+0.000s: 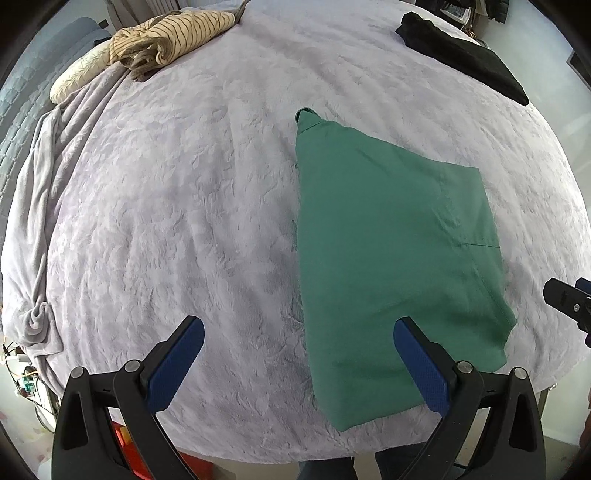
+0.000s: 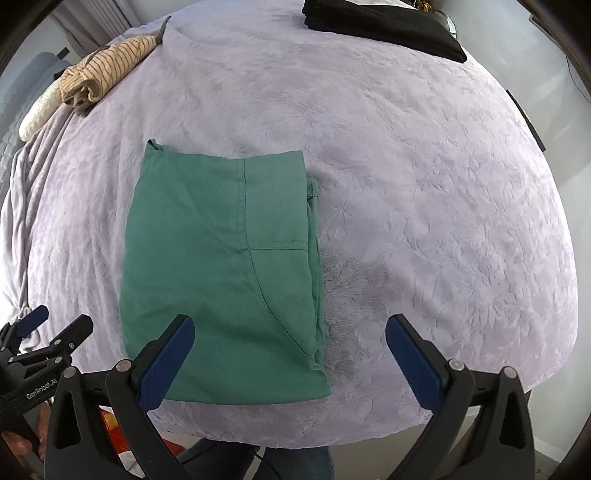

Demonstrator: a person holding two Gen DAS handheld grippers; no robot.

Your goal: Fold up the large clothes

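Green garment [image 2: 221, 266]: one. Plain mid-green woven cloth, folded into a flat, roughly rectangular packet with stacked layers showing along its right edge. Visible seams: one running lengthwise, one crossing it, one curved toward the near end. A small collar-like tip projects at the far left corner. Lies on the bed [image 2: 424, 184], near the front edge, flat and unheld.

Bed cover: one, pale lilac plush with an embossed leaf pattern; a grey throw [image 1: 40, 206] is bunched along the left side.

Other clothes: one cream striped garment [image 1: 173, 33], loosely bundled at the far left; one black folded garment [image 1: 465, 55] at the far right; one pale pillow [image 1: 77, 75] beside the striped piece.

Grippers: two. Left gripper [image 1: 299, 336] fingers spread wide, released, empty above the cloth. Right gripper [image 2: 290, 334] fingers likewise released, holding nothing.
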